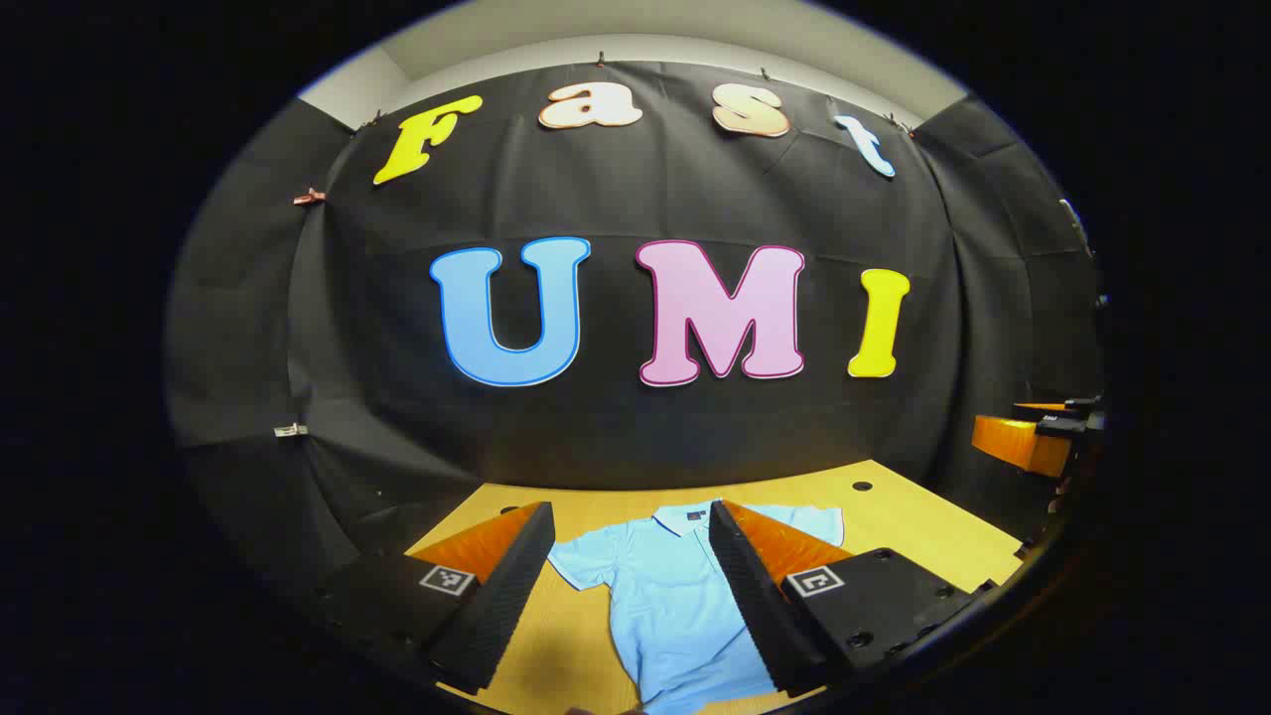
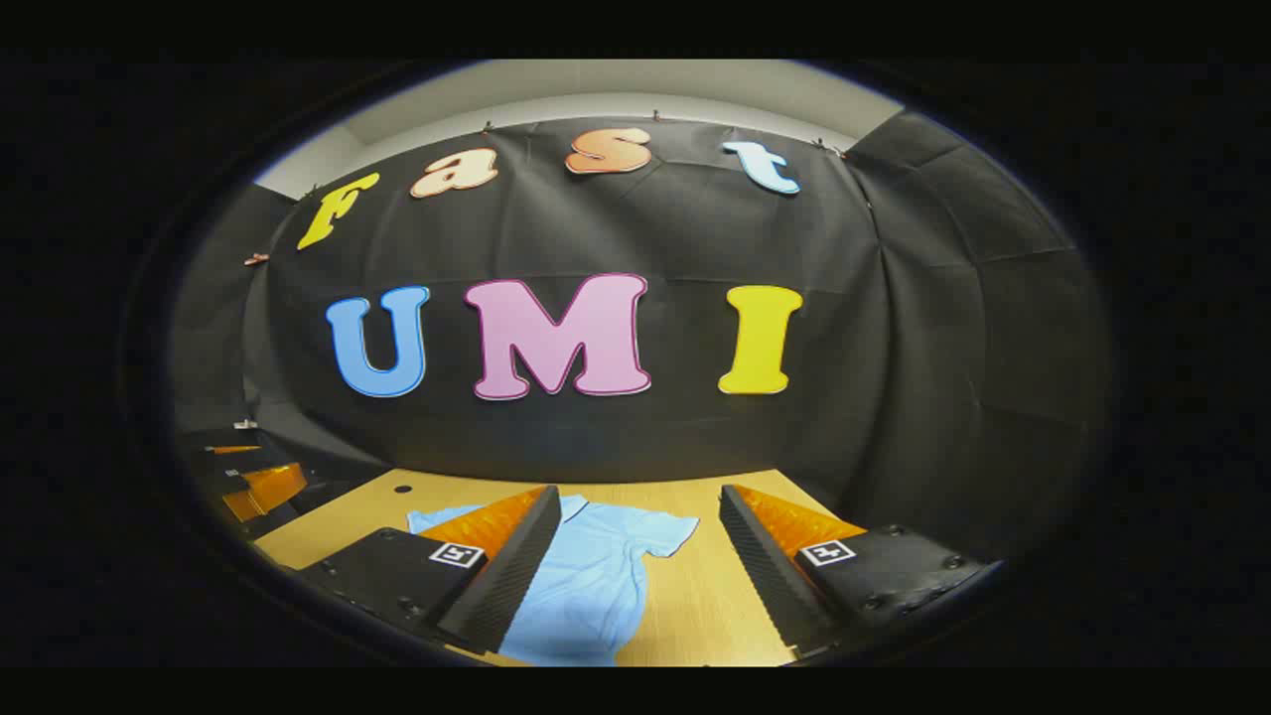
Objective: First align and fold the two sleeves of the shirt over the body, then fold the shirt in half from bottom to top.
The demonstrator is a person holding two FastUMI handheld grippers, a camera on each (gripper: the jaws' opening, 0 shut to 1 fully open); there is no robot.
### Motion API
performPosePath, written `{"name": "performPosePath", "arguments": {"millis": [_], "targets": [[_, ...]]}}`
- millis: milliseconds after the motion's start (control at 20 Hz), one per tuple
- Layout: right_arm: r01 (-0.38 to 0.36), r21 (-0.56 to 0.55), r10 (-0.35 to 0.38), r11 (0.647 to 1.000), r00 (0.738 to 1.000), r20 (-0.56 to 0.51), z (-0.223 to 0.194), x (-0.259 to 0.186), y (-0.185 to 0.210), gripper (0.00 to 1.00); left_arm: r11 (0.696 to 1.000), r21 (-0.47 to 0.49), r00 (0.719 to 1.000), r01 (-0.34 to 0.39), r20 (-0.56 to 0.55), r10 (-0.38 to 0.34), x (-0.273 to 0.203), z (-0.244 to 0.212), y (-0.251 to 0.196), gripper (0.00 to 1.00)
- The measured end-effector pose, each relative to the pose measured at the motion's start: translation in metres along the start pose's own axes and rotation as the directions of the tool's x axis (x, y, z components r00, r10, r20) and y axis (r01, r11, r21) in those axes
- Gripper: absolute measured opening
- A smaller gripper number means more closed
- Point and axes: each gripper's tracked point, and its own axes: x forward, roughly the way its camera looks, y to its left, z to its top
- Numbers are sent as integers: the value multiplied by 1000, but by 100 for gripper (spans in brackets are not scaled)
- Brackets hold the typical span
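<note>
Shirt flat on table, collar toward 12, sleeves seemingly unfolded. Left gripper and right gripper hover spread, empty, ready for sleeves.

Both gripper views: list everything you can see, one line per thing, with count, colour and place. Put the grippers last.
shirt: one, light blue, spread flat on the table with both short sleeves out and collar toward the wall
table: one, light wood, under the shirt, with a small dark hole near its far edge
booth wall: one, black cloth, behind the table
left gripper: one, jaws open, above the shirt's middle, holding nothing
right gripper: one, jaws open, above the shirt's sleeve and bare table, holding nothing
</note>
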Motion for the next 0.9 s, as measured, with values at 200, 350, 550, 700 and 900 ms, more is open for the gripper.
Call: {"name": "performPosePath", "arguments": {"millis": [200,350,550,700,900], "targets": [[-7,7,7,1000,1000,8,-2,8,1,99,1000,-7,1000,-11,8,11,5,0,-1,98],[-13,7,13,1000,1000,-6,-6,14,-1,99,1000,-5,1000,-18,-13,18,8,-9,-2,98],[-12,30,13,999,999,-32,-13,25,-2,99,999,-9,999,-52,-6,52,7,-5,5,98],[-22,24,23,999,999,-46,-17,28,-1,99,998,-14,998,-58,-6,58,11,-6,5,98],[14,-19,-15,1000,997,-80,-26,45,-15,99,997,-15,997,-72,-16,72,15,-6,6,98]]}}
